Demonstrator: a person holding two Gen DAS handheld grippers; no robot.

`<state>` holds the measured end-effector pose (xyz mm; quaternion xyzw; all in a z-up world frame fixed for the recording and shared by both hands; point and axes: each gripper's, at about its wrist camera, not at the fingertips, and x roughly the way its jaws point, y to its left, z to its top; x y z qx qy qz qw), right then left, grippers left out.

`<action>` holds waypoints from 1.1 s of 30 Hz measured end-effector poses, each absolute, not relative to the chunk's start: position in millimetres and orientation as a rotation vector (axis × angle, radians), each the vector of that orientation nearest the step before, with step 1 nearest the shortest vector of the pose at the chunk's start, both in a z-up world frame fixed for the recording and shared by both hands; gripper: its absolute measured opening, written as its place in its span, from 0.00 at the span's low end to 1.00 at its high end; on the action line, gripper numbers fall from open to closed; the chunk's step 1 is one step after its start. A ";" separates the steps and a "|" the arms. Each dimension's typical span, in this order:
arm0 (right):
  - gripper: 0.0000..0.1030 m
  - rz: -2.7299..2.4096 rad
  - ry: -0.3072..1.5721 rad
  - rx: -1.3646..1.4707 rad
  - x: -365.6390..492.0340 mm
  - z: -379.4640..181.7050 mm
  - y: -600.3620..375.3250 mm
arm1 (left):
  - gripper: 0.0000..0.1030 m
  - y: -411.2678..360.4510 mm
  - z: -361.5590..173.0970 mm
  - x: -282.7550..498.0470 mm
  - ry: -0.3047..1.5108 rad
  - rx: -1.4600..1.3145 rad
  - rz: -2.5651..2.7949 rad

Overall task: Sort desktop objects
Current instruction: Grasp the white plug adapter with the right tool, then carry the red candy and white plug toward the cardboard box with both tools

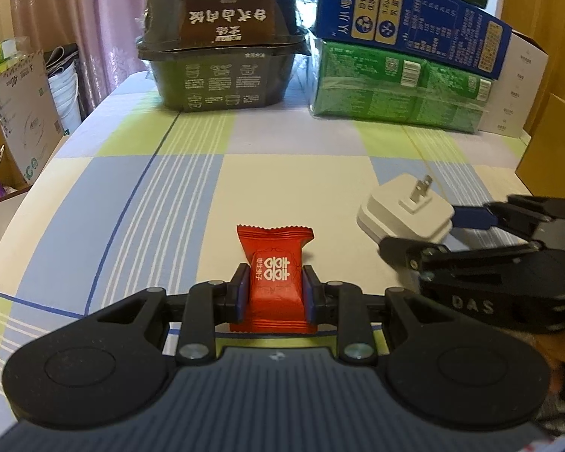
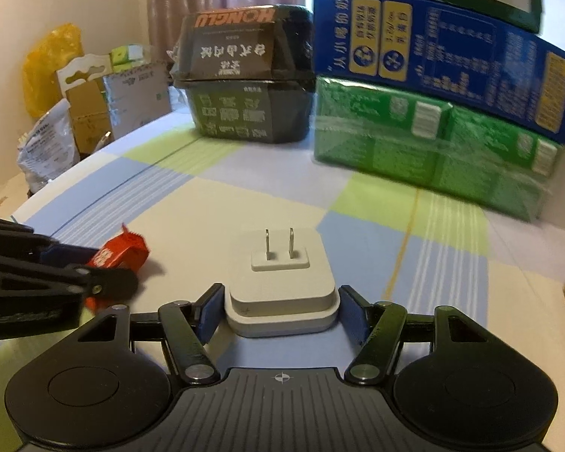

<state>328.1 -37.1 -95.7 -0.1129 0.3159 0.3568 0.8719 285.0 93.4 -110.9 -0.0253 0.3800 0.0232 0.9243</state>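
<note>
A red candy packet sits between the blue pads of my left gripper, which is shut on its sides just above the checked tablecloth. To the right, a white plug charger with its two prongs facing up is held by my right gripper. In the right wrist view the charger fills the gap of the right gripper, with both pads against its sides. The left gripper and the candy packet show at the left edge.
A black meal box stands at the back centre of the table. A green pack at the back right carries a blue carton. Cardboard boxes stand off the left edge, and a brown box sits at the right.
</note>
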 end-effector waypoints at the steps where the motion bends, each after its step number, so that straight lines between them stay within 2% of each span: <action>1: 0.60 0.737 0.674 -0.225 324.2 -94.0 -40.4 | 0.23 91.3 -110.7 284.7 0.782 -0.049 0.042; 11: 0.60 0.646 0.790 -0.194 278.0 -73.3 -85.6 | 0.22 53.5 -99.5 242.3 0.818 -0.062 -0.055; 21: 0.60 0.593 0.836 -0.131 207.5 -60.6 -131.6 | 0.22 9.5 -88.4 156.3 0.853 -0.051 -0.148; 28: 0.60 0.569 0.816 -0.150 163.6 -67.7 -152.1 | 0.23 -1.1 -95.2 137.0 0.857 -0.022 -0.149; 33: 0.60 0.566 0.789 -0.151 155.0 -73.8 -155.9 | 0.32 -1.5 -100.9 137.2 0.858 0.001 -0.137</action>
